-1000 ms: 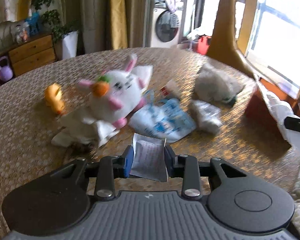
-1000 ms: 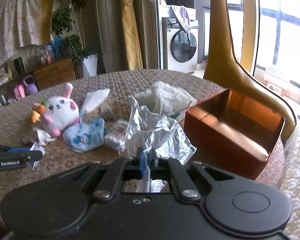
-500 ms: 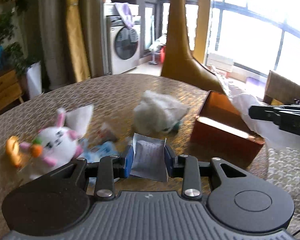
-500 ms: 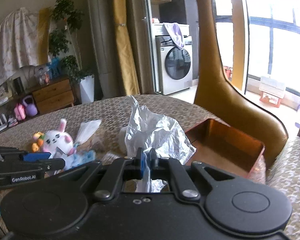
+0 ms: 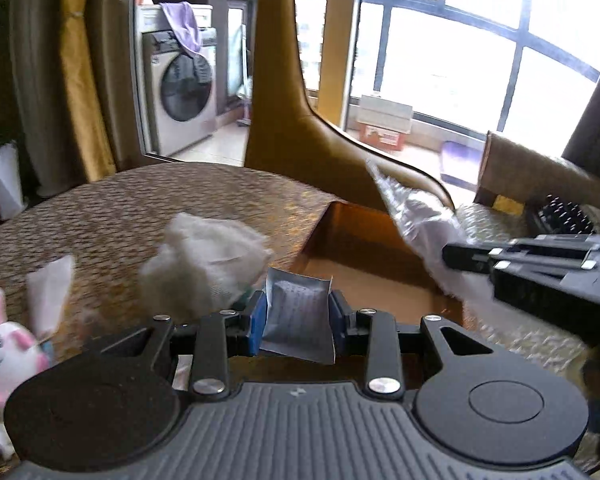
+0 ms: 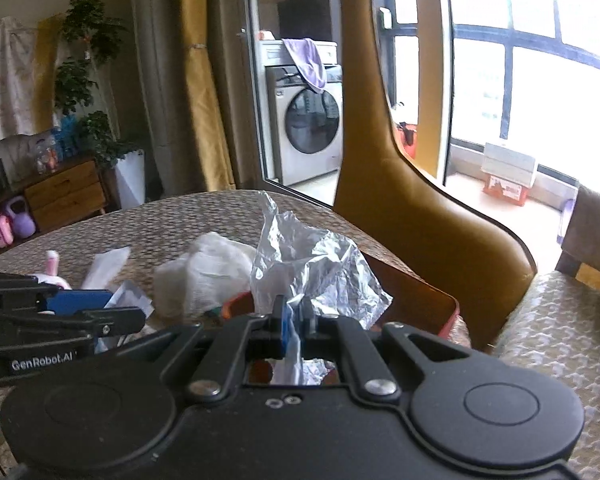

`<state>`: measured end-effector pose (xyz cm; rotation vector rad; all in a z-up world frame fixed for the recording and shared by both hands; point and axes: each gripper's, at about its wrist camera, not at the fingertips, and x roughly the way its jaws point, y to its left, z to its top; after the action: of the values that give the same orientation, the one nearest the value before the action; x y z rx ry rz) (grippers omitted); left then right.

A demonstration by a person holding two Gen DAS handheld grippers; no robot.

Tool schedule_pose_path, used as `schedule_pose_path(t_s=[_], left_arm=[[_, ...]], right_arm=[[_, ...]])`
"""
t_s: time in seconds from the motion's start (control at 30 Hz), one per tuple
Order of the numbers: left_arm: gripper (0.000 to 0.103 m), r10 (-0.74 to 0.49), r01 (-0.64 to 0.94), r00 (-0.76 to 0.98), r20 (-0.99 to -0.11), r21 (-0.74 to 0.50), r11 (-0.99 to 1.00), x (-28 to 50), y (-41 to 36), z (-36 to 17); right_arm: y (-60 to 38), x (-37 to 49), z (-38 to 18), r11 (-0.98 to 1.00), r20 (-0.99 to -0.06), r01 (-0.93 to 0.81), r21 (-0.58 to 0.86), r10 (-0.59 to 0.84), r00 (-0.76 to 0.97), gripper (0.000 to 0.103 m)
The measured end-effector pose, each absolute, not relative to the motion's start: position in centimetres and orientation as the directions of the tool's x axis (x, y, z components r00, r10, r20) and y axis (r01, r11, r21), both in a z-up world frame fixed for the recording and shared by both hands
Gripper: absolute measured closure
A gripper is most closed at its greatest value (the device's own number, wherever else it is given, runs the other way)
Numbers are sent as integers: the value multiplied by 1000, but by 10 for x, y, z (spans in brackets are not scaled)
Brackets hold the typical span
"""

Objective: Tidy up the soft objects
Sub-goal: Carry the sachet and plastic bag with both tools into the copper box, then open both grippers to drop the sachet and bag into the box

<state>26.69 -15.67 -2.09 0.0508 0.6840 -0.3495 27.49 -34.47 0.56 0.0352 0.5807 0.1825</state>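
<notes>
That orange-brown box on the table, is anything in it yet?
Seemingly empty: the orange-brown box shows bare floor; its near part is hidden by the left gripper.

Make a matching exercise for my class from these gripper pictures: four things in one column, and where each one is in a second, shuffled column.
Things
1. small grey printed sachet
2. crinkled silver plastic bag
3. white plush bunny with pink ears
4. purple cloth

Places
A. draped over the washing machine
B. lying on the woven table, at the left edge of the left wrist view
C. pinched in the right gripper, above the orange-brown box
D. clamped in the left gripper

Pairs: 1-D, 2-C, 3-B, 4-A
</notes>
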Motion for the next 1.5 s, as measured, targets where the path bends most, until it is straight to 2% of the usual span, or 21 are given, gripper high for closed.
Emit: schedule_pose_path(t_s=[0.23, 0.47, 1.07, 1.27, 1.3, 1.4, 1.5], left_arm=[[71, -338, 364, 670, -660, -105, 926, 312, -193, -37], [70, -333, 340, 614, -716, -142, 930, 351, -214, -58], [68, -269, 334, 506, -819, -102, 937, 402, -248, -96], [63, -251, 319, 482, -840, -98, 943, 406, -249, -102], [61, -243, 318, 487, -839, -88, 944, 406, -249, -102], [41, -242, 313, 496, -834, -88, 946, 405, -247, -101], [38, -247, 320, 498, -831, -89, 943, 405, -247, -100]], right_arm=[[-374, 307, -15, 989, -578, -127, 73, 146, 803, 98], [-389, 345, -38, 985, -632, -119, 123, 170, 756, 98], [-378, 373, -77, 982, -750, -178, 67, 167, 640, 98], [-373, 371, -78, 978, -756, -206, 41, 165, 633, 92], [-372, 370, -78, 977, -757, -211, 38, 166, 632, 91], [-370, 369, -78, 975, -758, -221, 28, 165, 631, 89], [-372, 368, -77, 972, -756, -232, 24, 170, 632, 84]])
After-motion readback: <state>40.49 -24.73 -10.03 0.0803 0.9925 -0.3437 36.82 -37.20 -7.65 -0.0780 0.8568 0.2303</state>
